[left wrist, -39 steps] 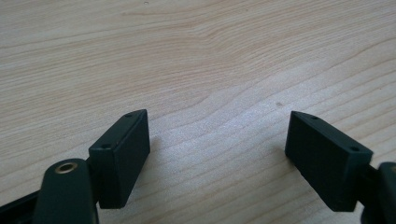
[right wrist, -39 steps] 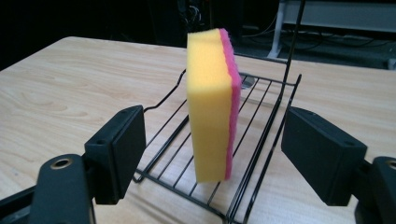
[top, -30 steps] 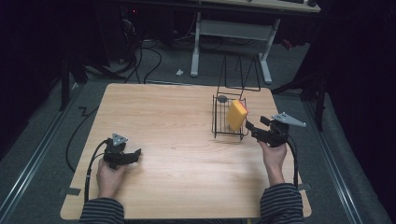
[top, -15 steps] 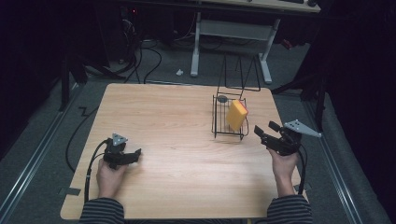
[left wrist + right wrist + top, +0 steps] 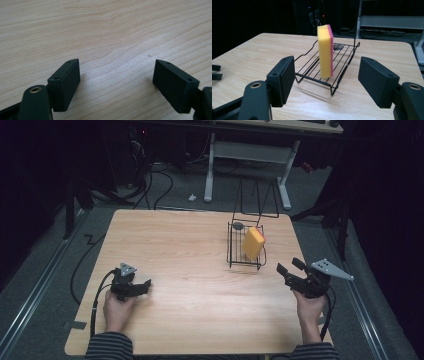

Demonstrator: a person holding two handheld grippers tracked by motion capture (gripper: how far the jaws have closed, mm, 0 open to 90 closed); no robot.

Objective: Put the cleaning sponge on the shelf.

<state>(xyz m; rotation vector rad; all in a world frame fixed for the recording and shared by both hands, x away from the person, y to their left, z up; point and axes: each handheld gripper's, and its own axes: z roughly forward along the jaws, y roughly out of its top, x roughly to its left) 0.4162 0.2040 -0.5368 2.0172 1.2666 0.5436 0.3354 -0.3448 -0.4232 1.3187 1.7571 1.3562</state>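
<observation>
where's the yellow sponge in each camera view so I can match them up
High view: sponge stands on edge in the wire rack, right of centre on the table.
Left gripper view: not in it; bare tabletop between the jaws.
Right gripper view: sponge upright at centre, in the rack.
Shared landmark: the rack.

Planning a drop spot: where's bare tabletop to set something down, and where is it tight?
Bare wood runs from the left gripper across the table middle and far-left corner, and along the near edge between both hands. Tight spot: far right, where the wire rack holds an upright yellow sponge, with the open right gripper just right of it.
</observation>
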